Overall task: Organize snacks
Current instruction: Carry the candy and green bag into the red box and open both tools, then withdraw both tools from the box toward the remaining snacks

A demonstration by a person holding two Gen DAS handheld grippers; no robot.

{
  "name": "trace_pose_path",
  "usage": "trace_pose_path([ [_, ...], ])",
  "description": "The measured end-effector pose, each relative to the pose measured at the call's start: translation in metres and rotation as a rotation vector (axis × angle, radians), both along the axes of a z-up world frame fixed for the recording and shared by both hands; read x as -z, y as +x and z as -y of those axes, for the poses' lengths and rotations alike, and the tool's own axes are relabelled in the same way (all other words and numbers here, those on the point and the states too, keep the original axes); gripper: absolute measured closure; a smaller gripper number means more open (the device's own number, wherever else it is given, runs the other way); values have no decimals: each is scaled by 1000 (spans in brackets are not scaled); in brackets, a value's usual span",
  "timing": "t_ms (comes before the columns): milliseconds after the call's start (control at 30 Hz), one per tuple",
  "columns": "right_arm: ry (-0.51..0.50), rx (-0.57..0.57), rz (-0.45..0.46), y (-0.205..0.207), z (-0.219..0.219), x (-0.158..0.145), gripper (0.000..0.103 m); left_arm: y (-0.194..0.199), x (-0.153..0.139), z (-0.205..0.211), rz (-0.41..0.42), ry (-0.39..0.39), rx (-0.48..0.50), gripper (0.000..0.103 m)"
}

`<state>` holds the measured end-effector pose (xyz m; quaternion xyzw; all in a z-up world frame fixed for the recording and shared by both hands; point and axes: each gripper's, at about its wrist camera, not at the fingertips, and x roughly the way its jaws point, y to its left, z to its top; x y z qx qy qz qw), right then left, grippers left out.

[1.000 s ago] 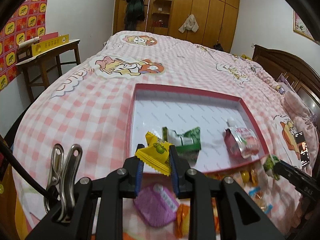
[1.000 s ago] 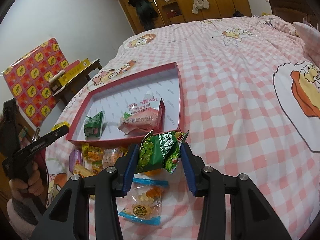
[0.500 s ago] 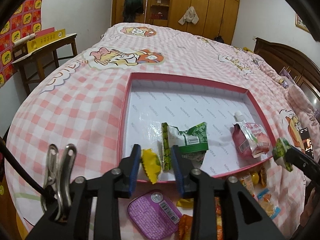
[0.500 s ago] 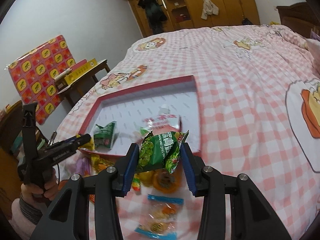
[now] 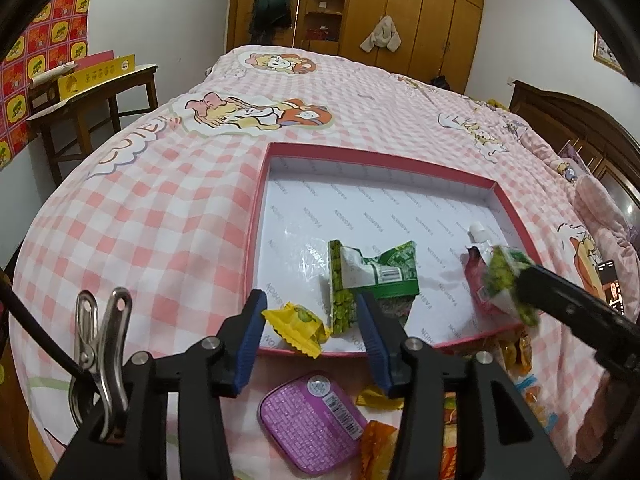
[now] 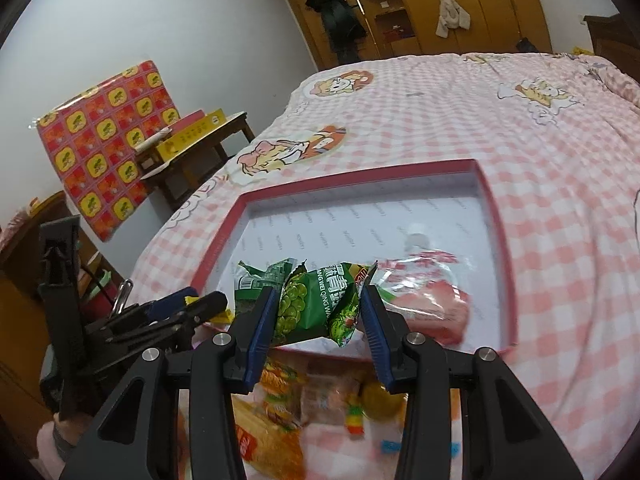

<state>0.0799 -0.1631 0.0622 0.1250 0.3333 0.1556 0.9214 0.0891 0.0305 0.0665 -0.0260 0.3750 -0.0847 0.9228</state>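
Note:
A red-rimmed box [image 5: 260, 200] [image 6: 496, 216] with a white floor lies on the pink checked bed. In it are a green pea packet [image 5: 372, 276], a pink drink pouch [image 5: 478, 280] [image 6: 432, 304] and a yellow candy [image 5: 296, 326] at the near rim. My left gripper [image 5: 312, 320] is open, its jaws either side of the yellow candy and apart from it. My right gripper [image 6: 318, 310] is shut on a green snack packet [image 6: 320, 300] above the box's near edge; it also shows in the left wrist view [image 5: 508, 284].
Loose snacks lie on the bed before the box: a purple flat tub [image 5: 310, 420], orange and yellow packets [image 6: 276, 412] [image 5: 516, 356]. A wooden side table [image 5: 92, 92] with a yellow box stands left of the bed. Wardrobes [image 5: 400, 12] stand at the far wall.
My left gripper opened and let the yellow candy drop at the box's near rim. My right gripper carried the green packet left and forward, over the box's near edge.

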Motion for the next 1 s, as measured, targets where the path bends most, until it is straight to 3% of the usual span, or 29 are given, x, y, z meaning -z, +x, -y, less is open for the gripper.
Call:
trace_pose_path([
  [367, 6, 3, -34, 18, -6, 17, 58, -2, 2, 1, 4, 2, 4, 53],
  [633, 33, -6, -26, 13, -4, 14, 47, -5, 1, 0, 6, 3, 0, 53],
  [1000, 47, -20, -8, -4, -2, 8, 45, -20, -9, -4, 14, -6, -14, 52],
])
